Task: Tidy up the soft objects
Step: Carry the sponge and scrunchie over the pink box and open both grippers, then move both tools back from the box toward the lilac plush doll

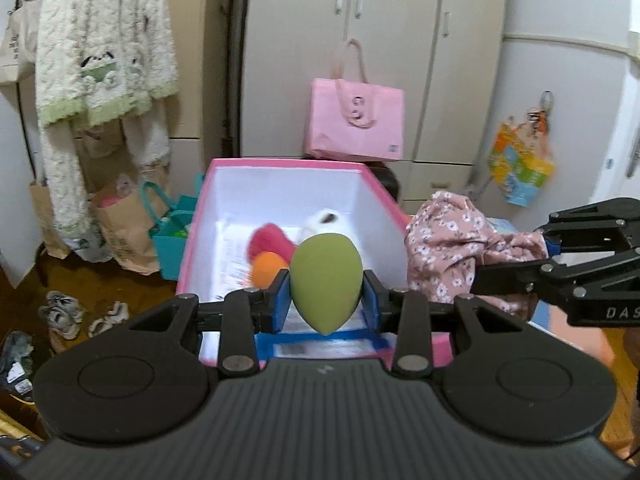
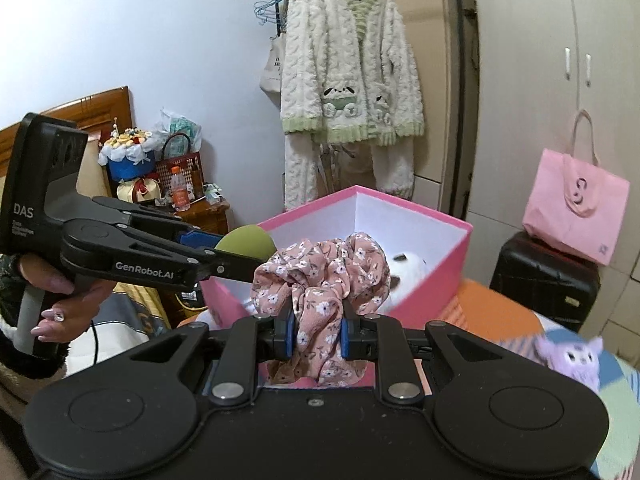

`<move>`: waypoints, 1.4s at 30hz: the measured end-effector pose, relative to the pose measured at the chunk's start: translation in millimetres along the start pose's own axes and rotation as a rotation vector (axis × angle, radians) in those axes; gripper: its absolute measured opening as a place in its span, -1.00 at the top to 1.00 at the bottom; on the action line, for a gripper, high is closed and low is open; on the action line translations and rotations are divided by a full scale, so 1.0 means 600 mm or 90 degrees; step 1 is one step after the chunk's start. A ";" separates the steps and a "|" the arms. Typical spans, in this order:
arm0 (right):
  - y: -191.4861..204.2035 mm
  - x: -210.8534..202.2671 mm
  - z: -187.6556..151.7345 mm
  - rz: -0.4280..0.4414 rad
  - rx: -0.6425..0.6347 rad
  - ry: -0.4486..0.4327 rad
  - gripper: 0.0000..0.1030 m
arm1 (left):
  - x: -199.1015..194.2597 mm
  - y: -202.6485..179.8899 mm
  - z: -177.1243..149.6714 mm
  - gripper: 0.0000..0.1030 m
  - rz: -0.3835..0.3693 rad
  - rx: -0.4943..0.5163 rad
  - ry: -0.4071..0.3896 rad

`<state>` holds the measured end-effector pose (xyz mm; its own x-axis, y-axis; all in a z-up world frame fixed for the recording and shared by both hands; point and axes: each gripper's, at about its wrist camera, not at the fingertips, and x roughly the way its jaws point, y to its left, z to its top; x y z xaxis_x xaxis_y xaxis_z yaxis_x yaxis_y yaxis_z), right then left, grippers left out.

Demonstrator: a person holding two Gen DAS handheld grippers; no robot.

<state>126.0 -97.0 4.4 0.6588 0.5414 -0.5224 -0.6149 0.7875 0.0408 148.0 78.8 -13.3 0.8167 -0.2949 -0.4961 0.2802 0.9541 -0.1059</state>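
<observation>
Your left claw (image 1: 326, 294) was clenched on a green teardrop sponge (image 1: 326, 280), blue pads pressing both flanks, pointed tip hanging down. Just beyond the tips stood the pink box (image 1: 384, 192), open, white inside. Within it, ahead and slightly left of the claw, lay an orange sponge (image 1: 267, 268) touching a red sponge (image 1: 270, 240); farther in, a white plush item (image 1: 324, 218), blurred.

Your right claw (image 2: 318, 336) was clenched on a pink floral scrunchie (image 2: 320, 276), fabric bunched above the pads and trailing below them. The box's near corner sat directly beyond it, with the white plush item visible past the scrunchie. In the left wrist view, the scrunchie hung to the right of the left claw, beside the box's right wall.

Your left hand (image 2: 68, 304) gripped its handle at the left of the right claw. A purple plush toy (image 2: 570, 360) lay on the bed to the right of the right claw, outside the box. Far behind: pink tote bag (image 2: 576, 216) on a black suitcase (image 2: 544, 280), fleece jacket (image 2: 352, 64) hanging.
</observation>
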 end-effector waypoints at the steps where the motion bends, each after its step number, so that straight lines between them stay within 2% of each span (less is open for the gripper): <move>1: -0.003 0.016 0.006 0.005 0.001 0.007 0.53 | 0.008 0.006 0.003 0.30 0.009 0.005 -0.001; 7: -0.016 0.104 0.018 0.031 0.017 0.070 0.52 | 0.050 0.018 0.005 0.30 0.093 0.059 0.001; 11: -0.019 0.138 0.016 0.050 0.022 0.102 0.51 | 0.069 0.026 0.009 0.29 0.089 0.075 0.018; 15: -0.019 0.158 0.014 0.078 0.020 0.124 0.39 | 0.068 0.021 0.006 0.24 0.088 0.090 0.023; 18: -0.019 0.165 0.012 0.071 0.020 0.128 0.03 | 0.065 0.016 0.005 0.17 0.096 0.100 0.023; 19: -0.022 0.165 0.013 0.070 0.023 0.126 0.00 | 0.063 0.014 0.006 0.13 0.098 0.102 0.021; 21: -0.033 0.158 0.017 0.070 0.038 0.119 0.00 | 0.057 0.011 0.008 -0.02 0.092 0.105 0.019; 26: -0.052 0.099 0.017 0.055 0.059 0.076 -0.04 | 0.036 0.008 0.013 -0.16 0.068 0.095 0.020; 35: -0.064 -0.018 -0.001 -0.015 0.051 0.030 -0.15 | -0.019 -0.004 0.030 -0.25 0.002 0.067 0.044; 39: -0.068 -0.065 -0.023 -0.040 0.050 0.019 -0.24 | -0.044 -0.034 0.029 -0.37 -0.040 0.082 0.048; 42: -0.071 -0.094 -0.042 -0.058 0.053 0.018 -0.30 | -0.055 -0.062 0.029 -0.38 -0.065 0.102 0.056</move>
<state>104.1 -168.5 10.7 0.6974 0.4586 -0.5507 -0.5137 0.8557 0.0620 119.3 51.8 21.8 0.7344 -0.3778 -0.5638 0.4420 0.8967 -0.0252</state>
